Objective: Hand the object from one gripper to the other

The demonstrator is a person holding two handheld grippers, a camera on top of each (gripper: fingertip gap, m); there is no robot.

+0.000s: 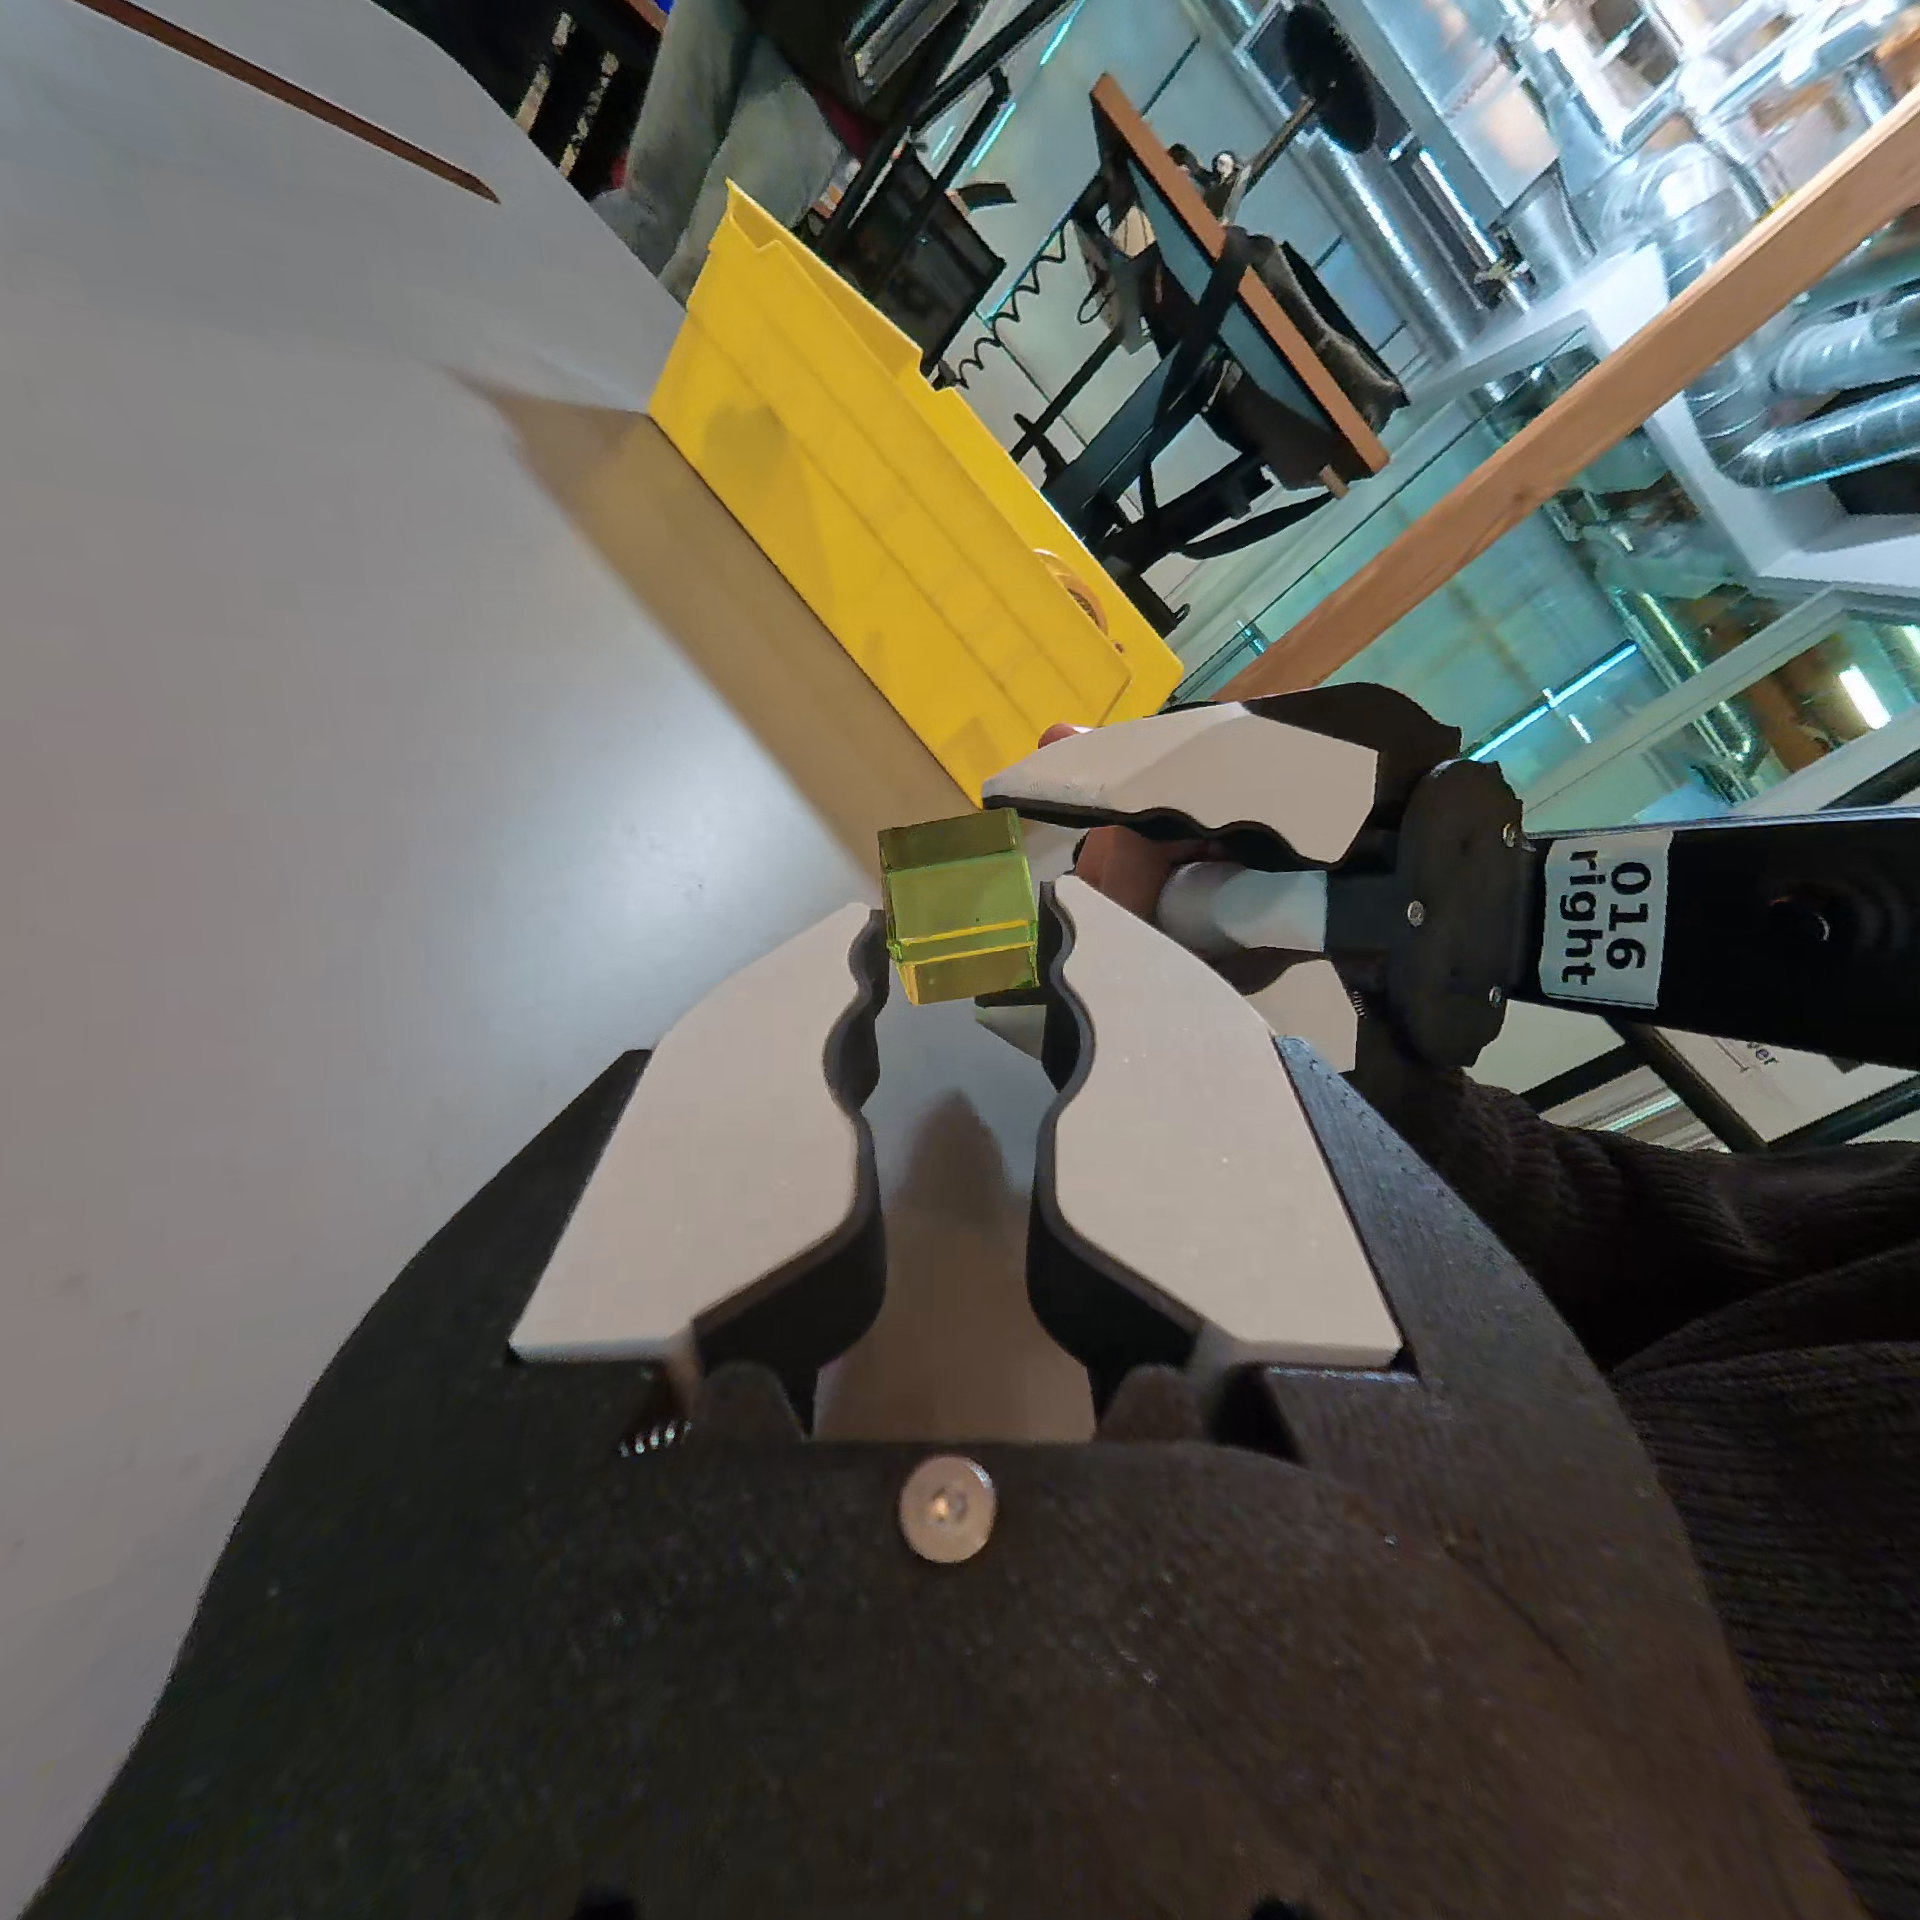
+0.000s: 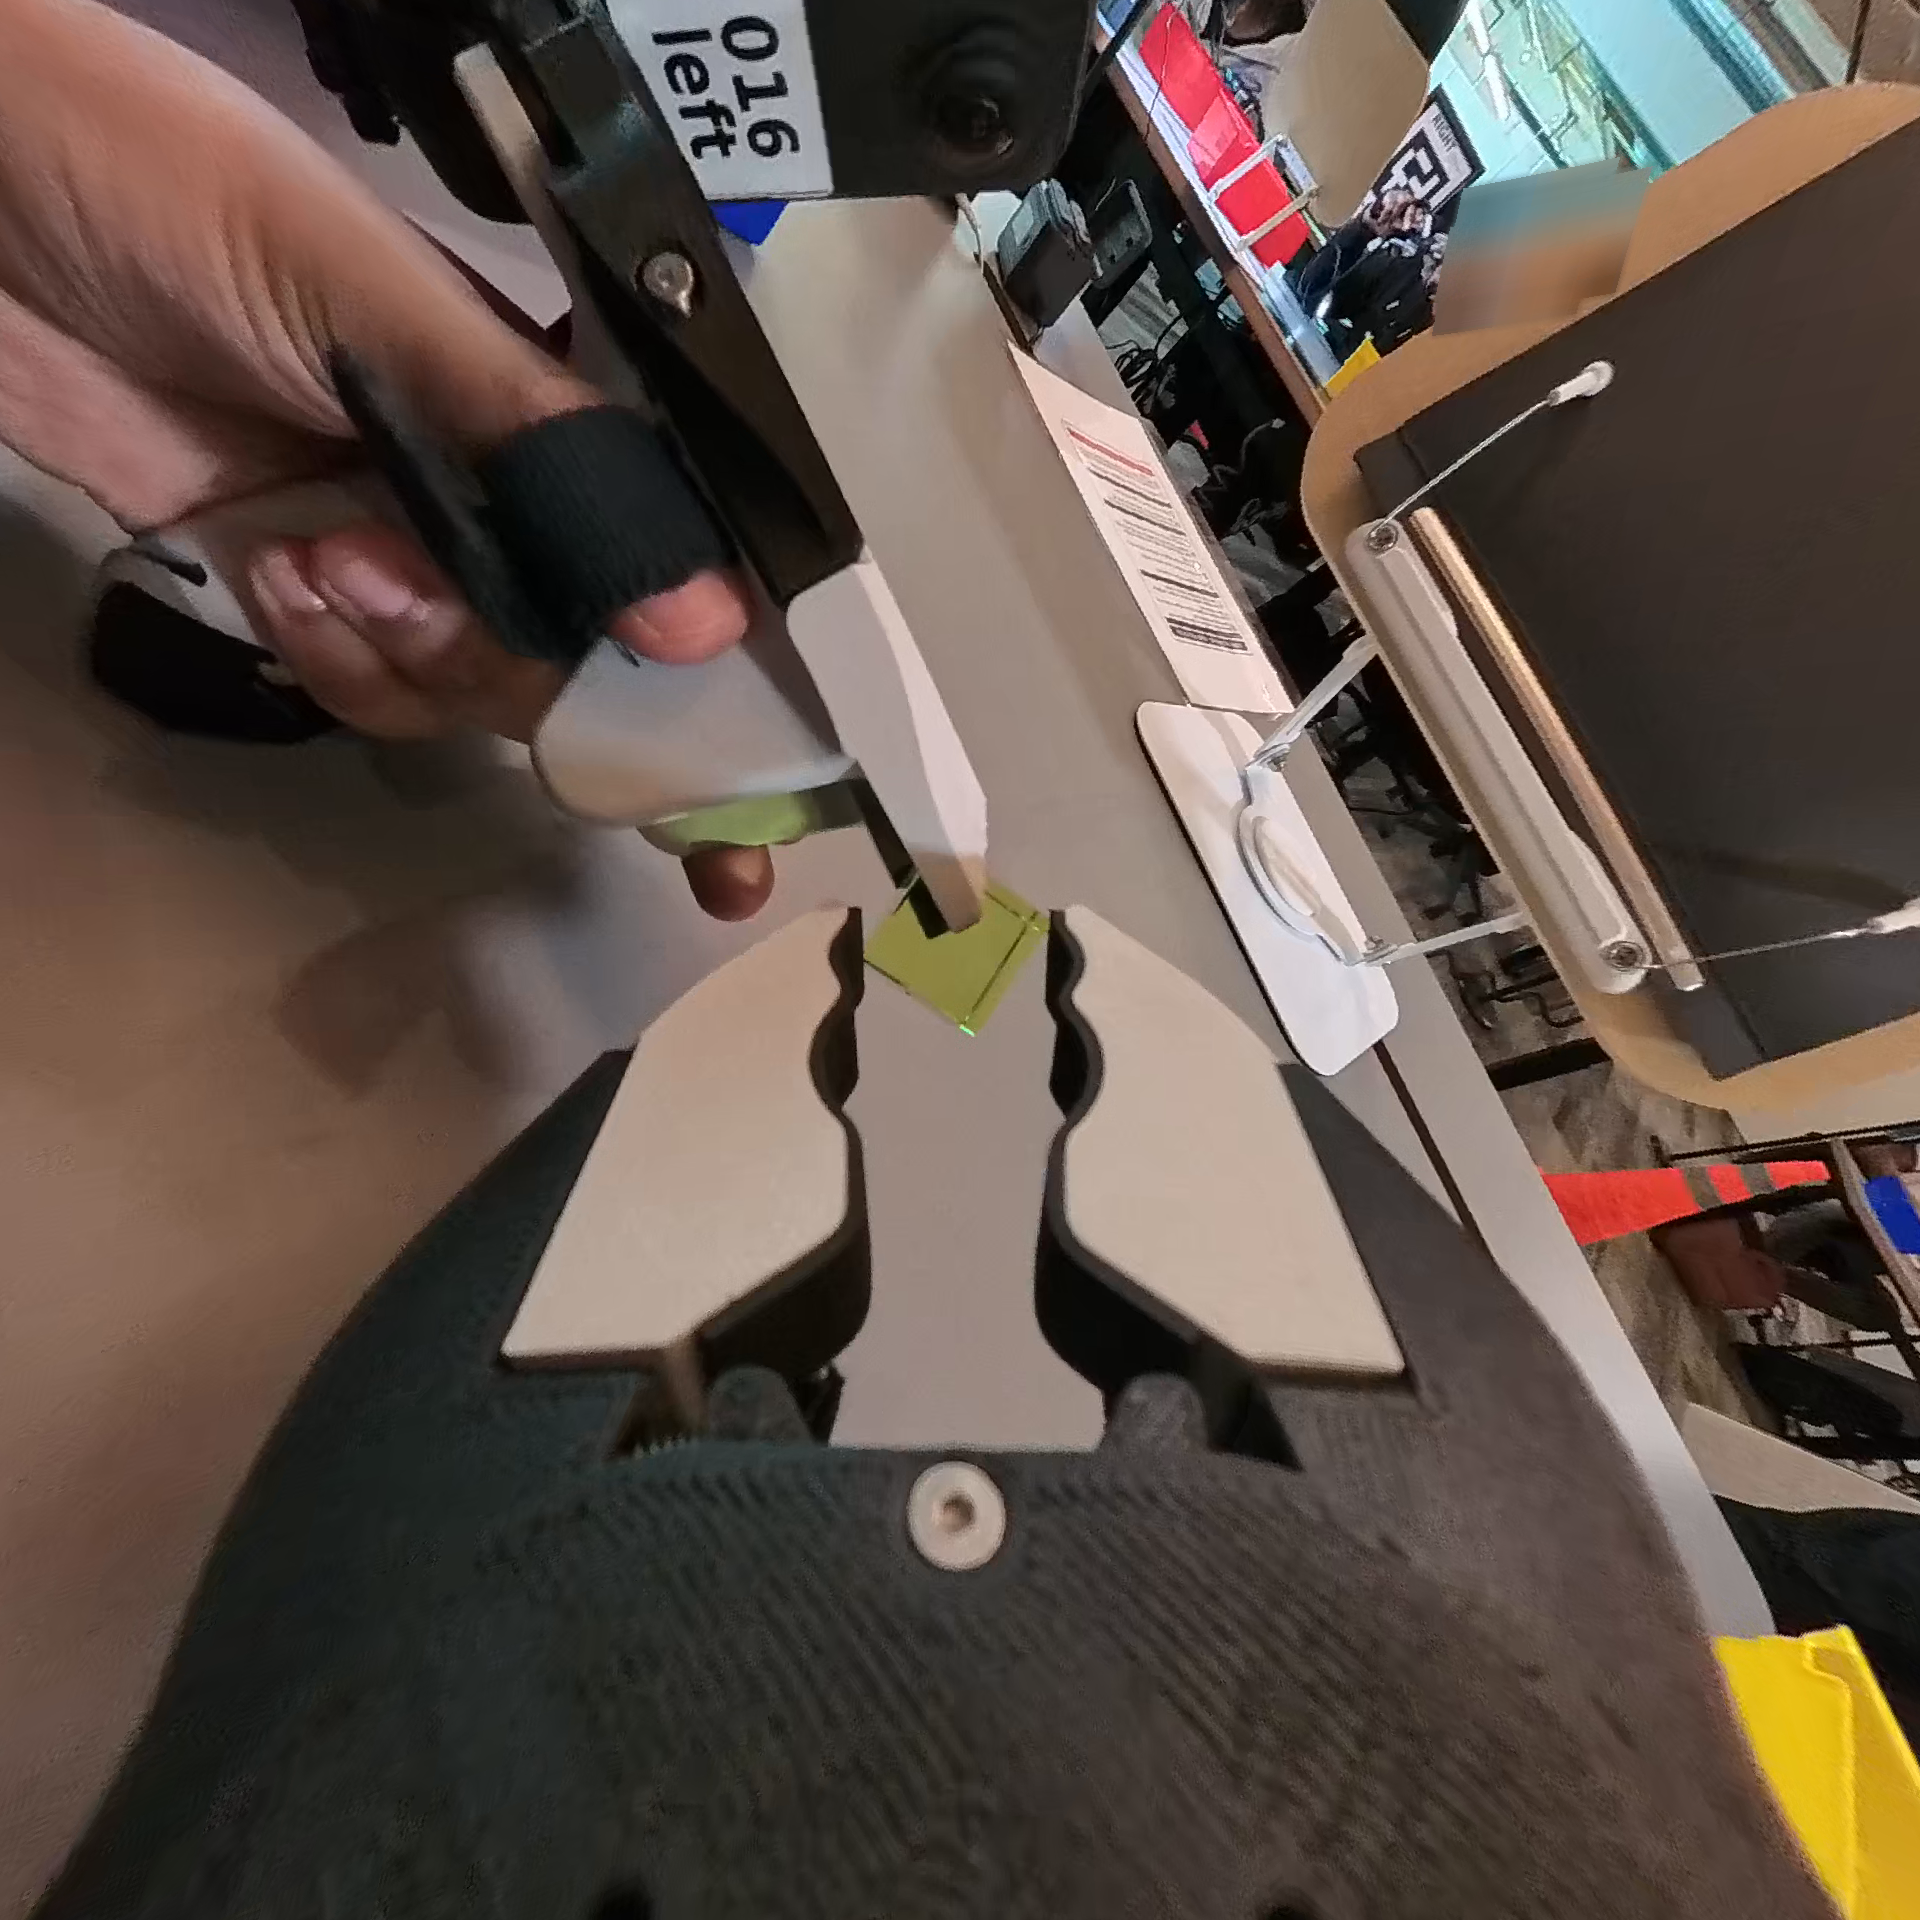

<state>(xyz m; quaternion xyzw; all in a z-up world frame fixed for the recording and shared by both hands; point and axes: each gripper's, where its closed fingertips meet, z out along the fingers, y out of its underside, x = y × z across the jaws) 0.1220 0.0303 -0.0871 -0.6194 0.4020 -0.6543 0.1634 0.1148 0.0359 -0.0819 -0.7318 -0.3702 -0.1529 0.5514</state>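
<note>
A translucent green cube (image 1: 956,914) is held in the air above the grey table (image 1: 312,727). My left gripper (image 1: 958,925) is shut on it, with a fingertip against each of two opposite faces. My right gripper (image 1: 1000,909) comes in from the right, and its two fingers sit above and below the cube. In the right wrist view the cube (image 2: 971,982) fills the gap between the tips of my right gripper (image 2: 954,935). One of the left gripper's fingers (image 2: 914,748) comes down in front of the cube. Both grippers look shut on it.
A yellow bin (image 1: 883,499) stands on the table behind the cube; its corner shows in the right wrist view (image 2: 1829,1766). A white stand base (image 2: 1278,883), a printed sheet (image 2: 1153,540) and a black and cardboard box (image 2: 1714,623) are at the table's edge. A hand (image 2: 208,312) holds the left gripper. The grippers are tip to tip, or close to it.
</note>
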